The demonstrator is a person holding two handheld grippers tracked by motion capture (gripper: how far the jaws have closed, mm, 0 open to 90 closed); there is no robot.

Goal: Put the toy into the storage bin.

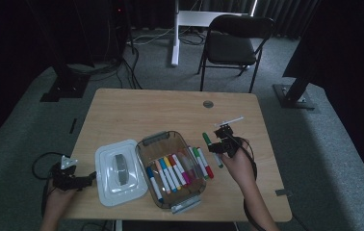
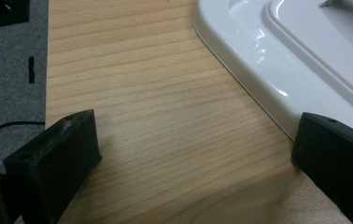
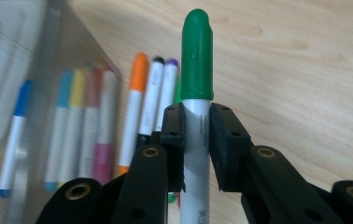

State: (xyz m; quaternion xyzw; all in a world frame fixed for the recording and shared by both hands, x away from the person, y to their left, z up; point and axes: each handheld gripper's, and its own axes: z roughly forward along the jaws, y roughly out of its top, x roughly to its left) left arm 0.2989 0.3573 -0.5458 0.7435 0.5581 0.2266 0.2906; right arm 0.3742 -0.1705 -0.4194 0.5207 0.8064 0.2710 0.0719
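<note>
My right gripper [image 1: 222,144] is right of the clear bin [image 1: 163,139] and is shut on a green-capped marker [image 1: 207,139]. In the right gripper view its pads clamp the white barrel of the green marker [image 3: 196,60], and the cap stands above the right gripper [image 3: 196,126]. Several coloured markers [image 1: 173,173] lie side by side in the bin. More markers [image 3: 151,98] lie by its right wall; whether inside or outside I cannot tell. My left gripper [image 1: 91,177] rests open at the table's left front, just beside the white lid [image 1: 117,173]. Its jaws stand wide over bare wood [image 2: 156,93], the lid [image 2: 277,46] to their right.
The wooden table [image 1: 136,110] has bare surface across its far half, with a small round grommet [image 1: 208,104]. A black folding chair [image 1: 235,43] stands beyond the far edge. Cables trail from both grippers over the table's front and left edges.
</note>
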